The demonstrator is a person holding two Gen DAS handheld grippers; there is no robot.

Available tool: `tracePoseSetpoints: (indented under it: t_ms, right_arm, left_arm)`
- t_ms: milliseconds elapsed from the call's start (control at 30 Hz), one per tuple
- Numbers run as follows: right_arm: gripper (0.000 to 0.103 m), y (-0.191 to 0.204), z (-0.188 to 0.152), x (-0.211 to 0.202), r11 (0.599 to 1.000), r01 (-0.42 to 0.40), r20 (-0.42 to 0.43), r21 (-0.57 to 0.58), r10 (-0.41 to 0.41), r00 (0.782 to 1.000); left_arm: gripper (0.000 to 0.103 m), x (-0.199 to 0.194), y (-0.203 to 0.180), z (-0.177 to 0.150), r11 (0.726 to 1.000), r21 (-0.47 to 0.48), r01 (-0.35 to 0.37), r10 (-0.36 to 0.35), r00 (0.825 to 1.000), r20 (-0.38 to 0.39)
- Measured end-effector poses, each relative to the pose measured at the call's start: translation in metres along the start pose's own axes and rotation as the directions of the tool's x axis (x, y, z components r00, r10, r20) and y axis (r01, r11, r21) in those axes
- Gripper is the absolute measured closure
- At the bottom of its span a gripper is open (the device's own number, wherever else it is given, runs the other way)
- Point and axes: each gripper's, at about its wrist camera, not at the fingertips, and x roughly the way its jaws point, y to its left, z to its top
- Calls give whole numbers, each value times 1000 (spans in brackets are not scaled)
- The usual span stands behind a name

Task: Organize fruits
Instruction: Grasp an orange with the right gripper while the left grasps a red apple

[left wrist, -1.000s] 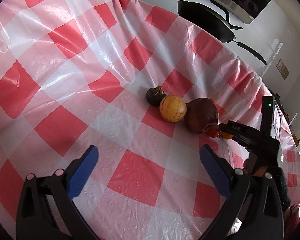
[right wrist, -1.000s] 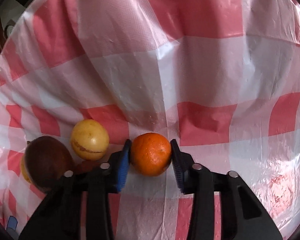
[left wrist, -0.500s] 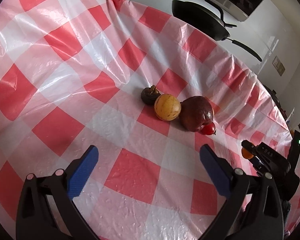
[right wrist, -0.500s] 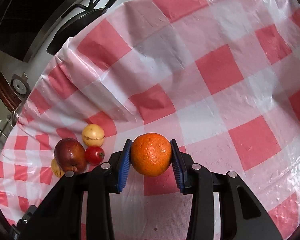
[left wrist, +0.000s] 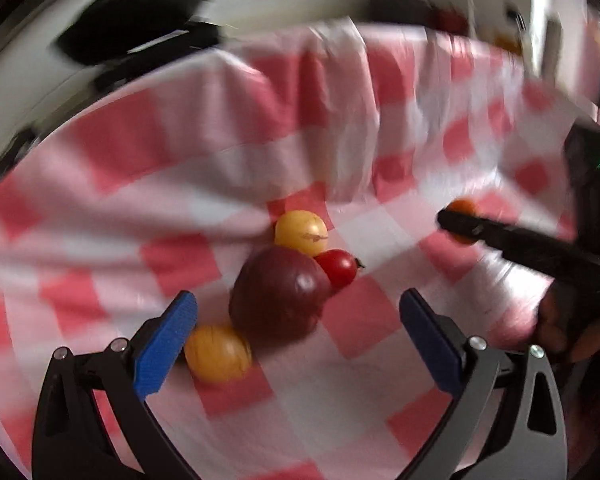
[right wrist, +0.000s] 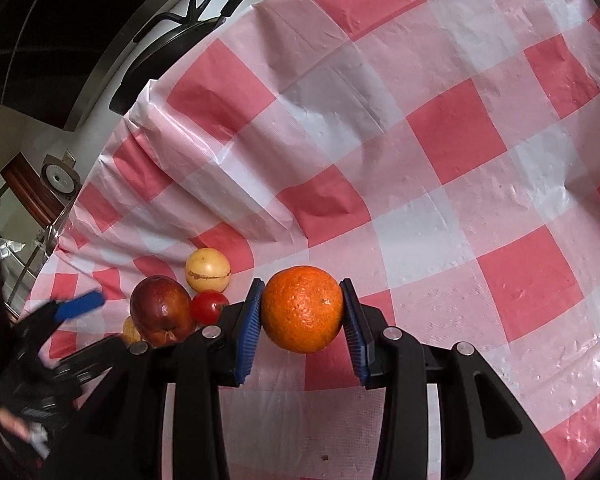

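While R gripper clamps orange betw both blue pads, held above checked cloth, L gripper is wide open w/ nothing in it, over fruit cluster. Apple touches tomato & yellow fruit; 2nd yellow fruit sits just beside L pad. L view blurred. Pan past cloth edge.

The right gripper now carries the orange away from the fruit cluster (lying at nine o'clock), while the left gripper swings over it.
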Motion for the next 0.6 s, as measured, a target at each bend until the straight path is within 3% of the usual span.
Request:
tracePoseSetpoints:
  t_ms: [200, 267, 400, 500, 600]
  right_arm:
    - [65, 1, 0, 2, 1000, 6, -9, -3, -6, 1000]
    - [65, 1, 0, 2, 1000, 6, -12, -4, -6, 1000]
    - [65, 2, 0, 3, 1000, 6, -15, -5, -6, 1000]
    - [64, 2, 0, 3, 1000, 6, -13, -3, -6, 1000]
    - [64, 1, 0, 3, 1000, 5, -11, -1, -5, 1000]
  left_arm:
    - [2, 52, -3, 9, 995, 96, 36, -19, 986, -163]
    - [11, 64, -6, 4, 992, 128, 14, 11, 981, -192]
    - [37, 65, 0, -4, 996, 90, -29, 44, 986, -160]
    - [40, 57, 6, -13, 999, 40, -35, 40, 989, -144]
    - [41, 43, -6, -28, 993, 17, -119, 120, 987, -106]
